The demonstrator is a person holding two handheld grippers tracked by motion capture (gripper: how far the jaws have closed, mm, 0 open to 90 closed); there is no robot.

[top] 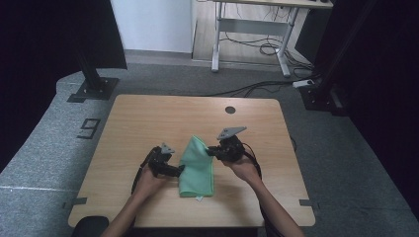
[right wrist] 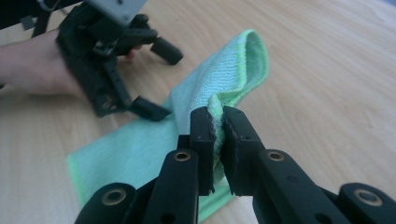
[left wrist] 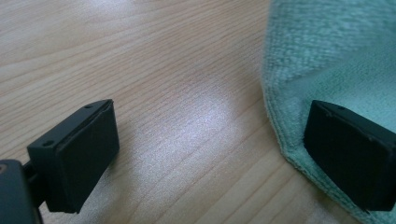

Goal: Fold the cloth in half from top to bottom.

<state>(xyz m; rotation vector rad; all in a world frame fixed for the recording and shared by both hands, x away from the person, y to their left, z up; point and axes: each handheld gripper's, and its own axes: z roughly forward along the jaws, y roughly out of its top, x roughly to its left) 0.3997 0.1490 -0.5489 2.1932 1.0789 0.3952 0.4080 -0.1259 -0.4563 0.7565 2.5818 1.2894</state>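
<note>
Right tongs (right wrist: 218, 140) are clamping a raised fold of the green terry cloth (top: 197, 168) on the light wooden table (top: 148, 118); left tongs (left wrist: 210, 154) are sitting open at the cloth's edge, one pad resting on it.

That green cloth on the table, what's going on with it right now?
A person is folding a green cloth on a wooden table with handheld tongs. The right tongs are shut on a bunched edge of the cloth and hold it lifted, so the fabric arches over the part lying flat. The left tongs stand open at the cloth's left edge, one pad over the cloth, the other over bare wood.
</note>
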